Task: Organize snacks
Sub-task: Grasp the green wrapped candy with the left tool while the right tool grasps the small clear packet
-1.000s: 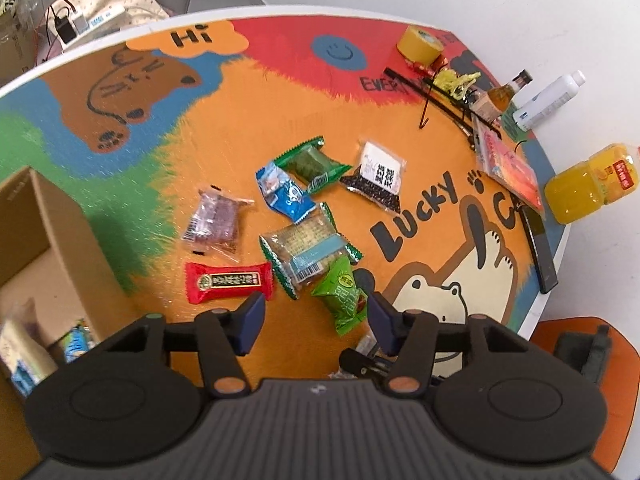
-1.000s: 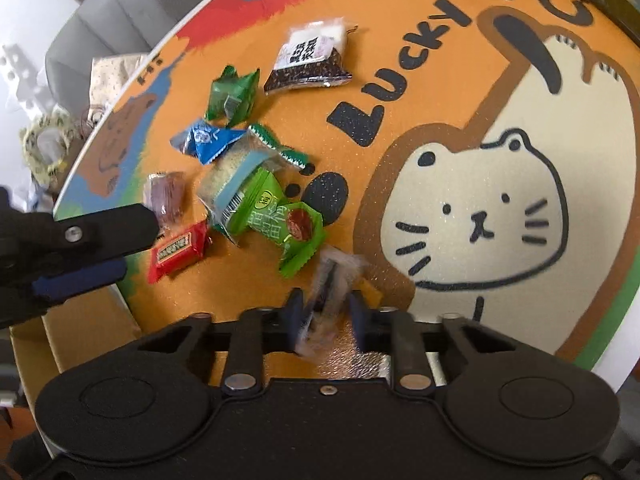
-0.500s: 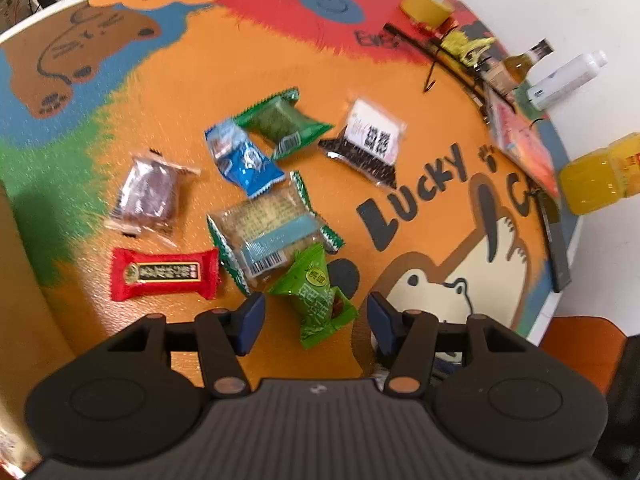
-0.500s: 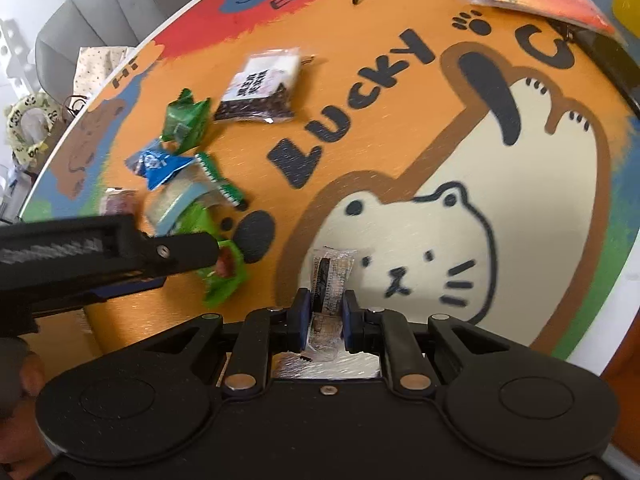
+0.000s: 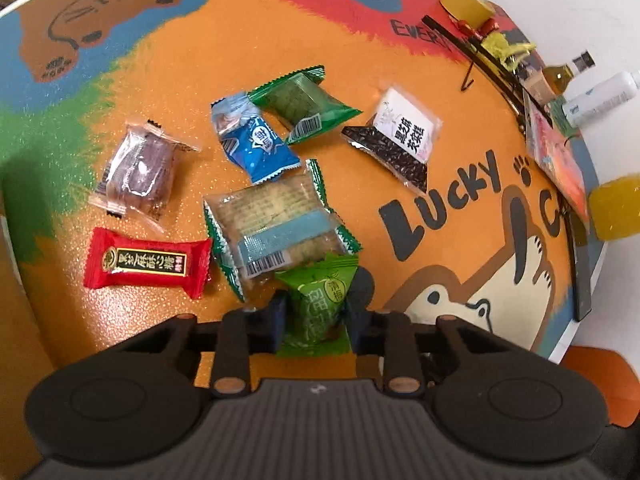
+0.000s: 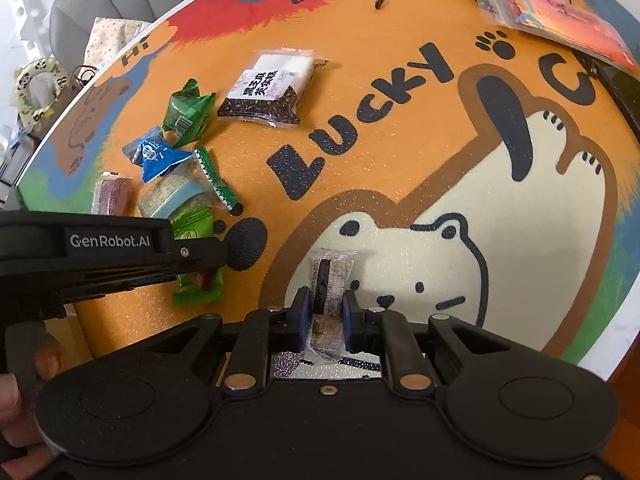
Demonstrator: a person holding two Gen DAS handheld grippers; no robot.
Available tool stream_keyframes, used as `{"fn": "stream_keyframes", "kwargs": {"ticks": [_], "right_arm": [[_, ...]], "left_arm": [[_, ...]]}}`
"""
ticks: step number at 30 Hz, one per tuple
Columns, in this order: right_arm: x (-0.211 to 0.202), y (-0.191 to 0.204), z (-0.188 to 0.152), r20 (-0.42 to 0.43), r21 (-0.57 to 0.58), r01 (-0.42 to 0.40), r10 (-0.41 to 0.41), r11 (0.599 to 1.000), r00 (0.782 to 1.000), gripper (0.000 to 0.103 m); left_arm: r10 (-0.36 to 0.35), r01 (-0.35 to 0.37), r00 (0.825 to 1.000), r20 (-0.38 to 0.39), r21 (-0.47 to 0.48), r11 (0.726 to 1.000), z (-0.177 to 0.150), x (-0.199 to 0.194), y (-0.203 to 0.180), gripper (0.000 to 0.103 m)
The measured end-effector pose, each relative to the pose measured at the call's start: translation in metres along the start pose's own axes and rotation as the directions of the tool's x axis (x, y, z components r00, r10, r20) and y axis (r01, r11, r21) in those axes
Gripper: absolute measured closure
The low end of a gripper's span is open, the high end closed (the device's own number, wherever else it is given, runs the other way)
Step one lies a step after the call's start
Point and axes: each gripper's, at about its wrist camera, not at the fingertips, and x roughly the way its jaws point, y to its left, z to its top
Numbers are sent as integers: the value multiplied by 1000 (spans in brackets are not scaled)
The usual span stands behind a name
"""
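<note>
On the colourful mat point(image 5: 168, 80) lie several wrapped snacks. My left gripper point(image 5: 316, 320) points down at the mat, its jaws closing, and the pads press on both sides of a light green packet point(image 5: 320, 300). This packet point(image 6: 196, 284) and the left gripper's arm point(image 6: 120, 248) also show in the right wrist view. My right gripper point(image 6: 324, 316) is shut on a small clear packet point(image 6: 330, 276) with a dark snack inside, held over the white cat picture. Beyond lie a red bar point(image 5: 146, 262), a clear cracker pack point(image 5: 276, 224), a blue packet point(image 5: 254, 144), a dark green packet point(image 5: 304, 102), a purple sweet point(image 5: 140, 170) and a black sesame pack point(image 5: 396, 136).
A cardboard box edge point(image 5: 8, 312) is at the far left. Along the right rim stand a tape roll point(image 5: 466, 4), a black hanger point(image 5: 472, 52), a white bottle point(image 5: 600, 96), a red bag point(image 5: 556, 152), an orange juice bottle point(image 5: 616, 208) and a black phone point(image 5: 580, 272).
My left gripper came down toward the mat and its jaws narrowed around the light green packet. The right gripper, still holding the clear packet, shifted over the cat picture.
</note>
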Motion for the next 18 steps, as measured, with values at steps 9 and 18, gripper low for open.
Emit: {"fn": "stream_keyframes", "kwargs": {"ticks": [9, 18], "right_arm": [[-19, 6, 8, 43, -55, -30, 32, 998, 999, 88], [-48, 27, 6, 129, -86, -21, 32, 996, 991, 88]], "left_arm": [[18, -18, 999, 36, 0, 1000, 0, -24, -3, 77], [10, -10, 994, 113, -1, 1000, -8, -69, 7, 77]]}}
